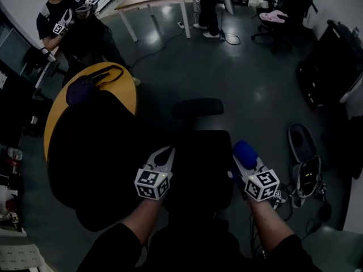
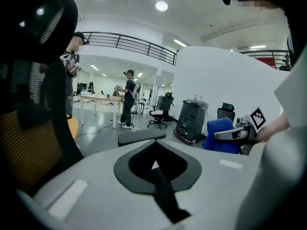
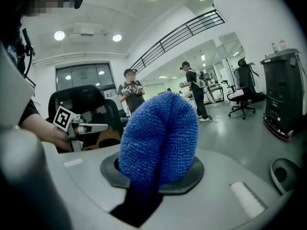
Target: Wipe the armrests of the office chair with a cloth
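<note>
two grippers, one cloth, one chair, wiping judged not yet begun or paused between passes. item 1: right gripper [image 1: 248, 166], jaws clamped on a blue microfibre cloth [image 3: 160, 138] that is folded into a plump wad and bulges out ahead of the jaws; it is held in the air to the right of the seat and touches nothing. item 2: left gripper [image 1: 166, 152], jaws brought together with nothing between them, poised over the left part of the seat. item 3: black office chair [image 1: 198, 169], seen from one side, its tall mesh backrest [image 1: 85, 163] on the left with a round orange table [image 1: 122, 89] behind it. item 4: far armrest [image 1: 197, 106], a dark padded bar beyond the seat, well apart from the cloth and ahead of both grippers. item 5: near armrest, not made out (the lower part of the head view is too dark to separate it from the seat and the sleeves). status: cloth in hand, so the pick-up is done; no contact between cloth and either armrest shows, and no streak or damp mark tells whether a pad has been wiped. remaining, as a judgement: bring the wad down flat on an armrest pad, draw it along the length, then do the other pad.
</note>
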The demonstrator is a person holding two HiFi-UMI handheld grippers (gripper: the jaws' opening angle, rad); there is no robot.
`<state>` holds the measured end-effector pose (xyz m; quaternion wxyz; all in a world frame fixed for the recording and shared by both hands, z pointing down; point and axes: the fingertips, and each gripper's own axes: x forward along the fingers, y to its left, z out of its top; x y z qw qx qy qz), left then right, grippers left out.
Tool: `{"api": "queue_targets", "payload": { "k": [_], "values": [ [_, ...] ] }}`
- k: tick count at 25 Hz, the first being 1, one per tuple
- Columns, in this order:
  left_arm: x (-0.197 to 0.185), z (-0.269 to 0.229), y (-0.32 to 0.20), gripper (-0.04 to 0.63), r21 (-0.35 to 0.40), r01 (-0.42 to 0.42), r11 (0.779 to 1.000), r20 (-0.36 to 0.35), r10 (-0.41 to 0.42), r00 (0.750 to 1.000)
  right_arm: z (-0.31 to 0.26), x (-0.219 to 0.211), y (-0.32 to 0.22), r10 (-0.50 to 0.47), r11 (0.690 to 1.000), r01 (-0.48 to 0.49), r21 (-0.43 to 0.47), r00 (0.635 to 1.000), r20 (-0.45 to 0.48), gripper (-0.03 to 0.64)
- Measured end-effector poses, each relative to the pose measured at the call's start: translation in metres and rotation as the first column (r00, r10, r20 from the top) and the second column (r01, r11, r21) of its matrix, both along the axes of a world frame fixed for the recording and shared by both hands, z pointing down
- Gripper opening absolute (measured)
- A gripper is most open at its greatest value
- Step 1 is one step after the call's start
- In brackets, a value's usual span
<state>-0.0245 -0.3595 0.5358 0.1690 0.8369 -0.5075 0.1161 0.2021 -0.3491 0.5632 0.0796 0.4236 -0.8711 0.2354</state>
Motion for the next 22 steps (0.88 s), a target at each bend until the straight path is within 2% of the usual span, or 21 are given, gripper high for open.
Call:
{"api": "queue_targets", "payload": {
  "k": [4, 11, 19, 22],
  "values": [
    [-0.008, 0.011, -0.044, 0.020, 0.005, 0.014, 1.000, -0.030, -0.014, 0.999, -0.005, -0.010, -0.032, 0.011, 1.000, -0.010, 0.019, 1.000, -0.028, 0.107],
    [-0.026, 0.049, -0.113, 0.020, -0.019, 0.038, 0.999, -0.017, -0.038, 0.999, -0.010, -0.015, -0.110, -0.038, 0.999, 0.042, 0.032, 0.991, -0.129, 0.107],
    [-0.054, 0.107, -0.149, 0.020, -0.091, 0.078, 0.993, 0.004, -0.078, 0.997, 0.006, -0.030, -0.203, -0.116, 0.992, 0.127, 0.020, 0.950, -0.290, 0.107],
    [-0.054, 0.119, -0.157, 0.020, -0.094, 0.067, 0.993, 0.007, -0.066, 0.998, 0.017, -0.041, -0.234, -0.143, 0.988, 0.152, 0.005, 0.940, -0.310, 0.107]
  ]
}}
